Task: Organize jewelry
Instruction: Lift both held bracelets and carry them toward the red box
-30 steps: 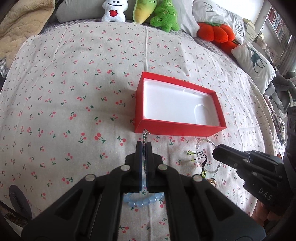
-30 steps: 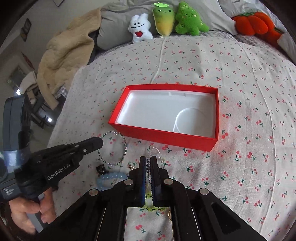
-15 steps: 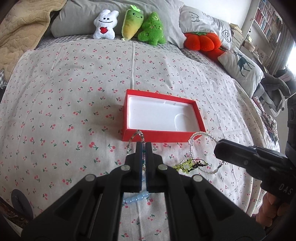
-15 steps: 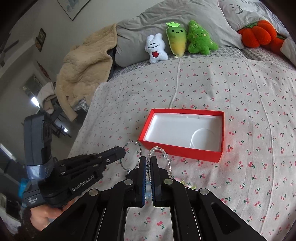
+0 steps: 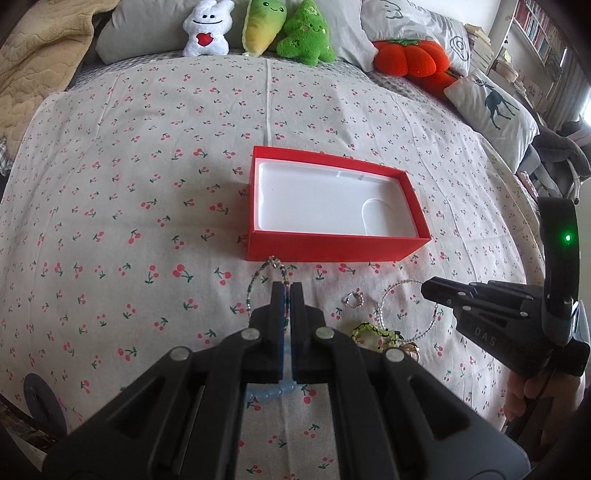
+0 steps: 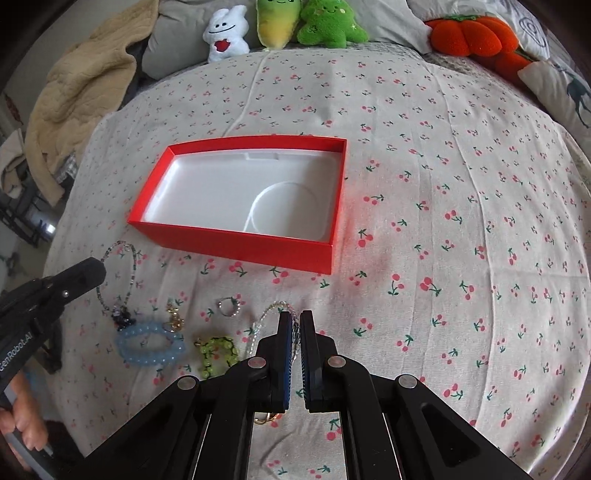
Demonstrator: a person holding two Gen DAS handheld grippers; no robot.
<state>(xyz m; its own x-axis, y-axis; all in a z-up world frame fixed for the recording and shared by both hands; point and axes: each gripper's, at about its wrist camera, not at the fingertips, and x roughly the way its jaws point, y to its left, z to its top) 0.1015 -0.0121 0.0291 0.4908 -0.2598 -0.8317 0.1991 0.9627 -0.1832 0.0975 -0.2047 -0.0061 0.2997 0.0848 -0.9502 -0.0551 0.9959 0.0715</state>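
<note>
Red cardboard catches the eye first — an open box (image 6: 236, 242) with a white moulded liner sits on the cherry-print bedspread (image 6: 443, 184), and everything else lies on the near side of it. Just in front of the box's near wall, the left gripper (image 5: 287, 290) has its jaws pressed almost together on a thin green-and-dark beaded bracelet (image 5: 258, 278), whose loop pokes out past the fingertips toward the box. Further along that same near wall, the right gripper (image 6: 295, 319) is likewise nearly closed, pinching a clear beaded bracelet (image 6: 267, 317) that curls out to one side of its tips. Between the two tools, still in front of the box, loose pieces rest on the cloth: a pale blue bead bracelet (image 6: 149, 347), a yellow-green beaded piece (image 6: 216, 350), a small silver ring (image 6: 229, 307) and a gold trinket (image 6: 174, 318) touching the blue beads. Beyond the box, at the head of the bed, a white plush (image 5: 207, 27), a carrot plush (image 5: 264, 20) and a green plush (image 5: 304, 35) lean on grey pillows — an orange pumpkin cushion (image 5: 410, 57) beside them.
</note>
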